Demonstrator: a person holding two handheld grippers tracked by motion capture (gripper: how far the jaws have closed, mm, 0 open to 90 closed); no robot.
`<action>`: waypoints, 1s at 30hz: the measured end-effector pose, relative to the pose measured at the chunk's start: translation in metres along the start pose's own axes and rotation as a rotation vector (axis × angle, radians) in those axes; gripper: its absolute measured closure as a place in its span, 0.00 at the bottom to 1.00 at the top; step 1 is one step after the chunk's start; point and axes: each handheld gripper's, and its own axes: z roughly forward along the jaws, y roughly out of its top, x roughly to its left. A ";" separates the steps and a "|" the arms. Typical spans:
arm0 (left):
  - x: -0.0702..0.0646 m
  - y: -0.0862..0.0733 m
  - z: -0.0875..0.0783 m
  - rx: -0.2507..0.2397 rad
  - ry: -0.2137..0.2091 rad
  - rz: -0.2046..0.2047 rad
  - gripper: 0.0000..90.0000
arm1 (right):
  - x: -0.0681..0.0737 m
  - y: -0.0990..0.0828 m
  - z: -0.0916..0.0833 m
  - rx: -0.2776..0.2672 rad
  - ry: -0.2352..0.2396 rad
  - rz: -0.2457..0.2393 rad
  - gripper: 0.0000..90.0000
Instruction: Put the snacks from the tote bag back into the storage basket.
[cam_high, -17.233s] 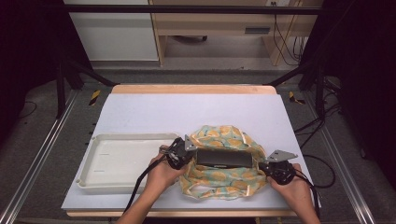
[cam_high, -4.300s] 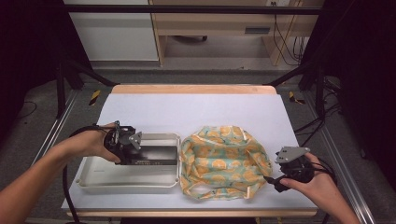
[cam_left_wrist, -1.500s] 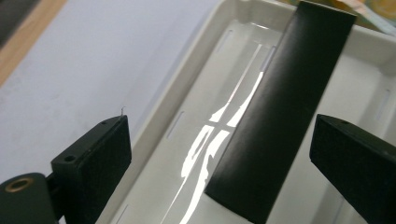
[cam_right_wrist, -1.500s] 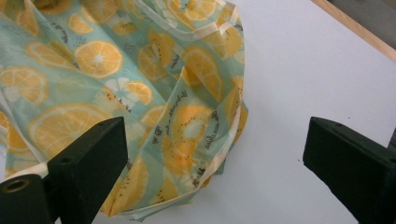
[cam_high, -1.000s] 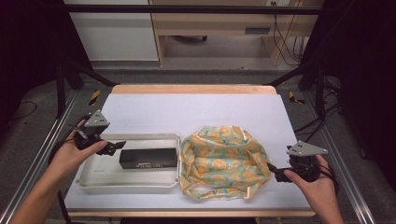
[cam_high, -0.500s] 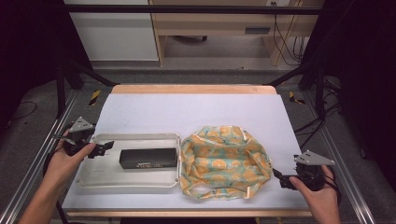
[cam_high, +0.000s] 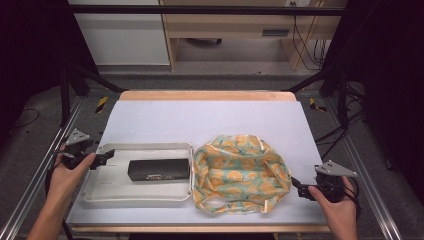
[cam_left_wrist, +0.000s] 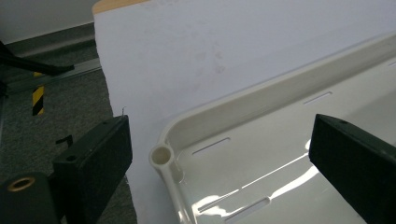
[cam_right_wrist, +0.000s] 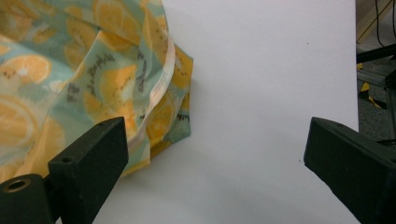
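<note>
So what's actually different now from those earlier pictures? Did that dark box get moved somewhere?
Yes. The black box left the fruit-print cloth bag and now lies in the white tray, let go. The left gripper set it there, then backed off to the tray's left end, jaws open. The right gripper drew back to the bag's right, open too. Bag, tray and table stayed put.

A white-covered worktop (cam_high: 210, 120) with a wooden far edge stands on a grey floor (cam_high: 150, 80), flanked by metal rails (cam_high: 372, 195). Beyond it are a white cabinet (cam_high: 120, 35) and a wooden desk (cam_high: 235, 35) with dangling black cables (cam_high: 305, 45); both sides are dark.
</note>
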 end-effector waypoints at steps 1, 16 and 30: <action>0.001 -0.001 0.001 0.001 0.000 -0.001 0.07 | 0.000 0.002 0.002 -0.026 -0.001 0.018 0.08; 0.001 -0.017 0.008 -0.024 0.029 -0.023 0.07 | -0.004 0.013 0.024 -0.077 -0.029 0.144 0.07; -0.016 -0.025 -0.006 -0.049 0.063 -0.003 0.06 | -0.002 0.010 0.030 -0.123 -0.078 0.169 0.07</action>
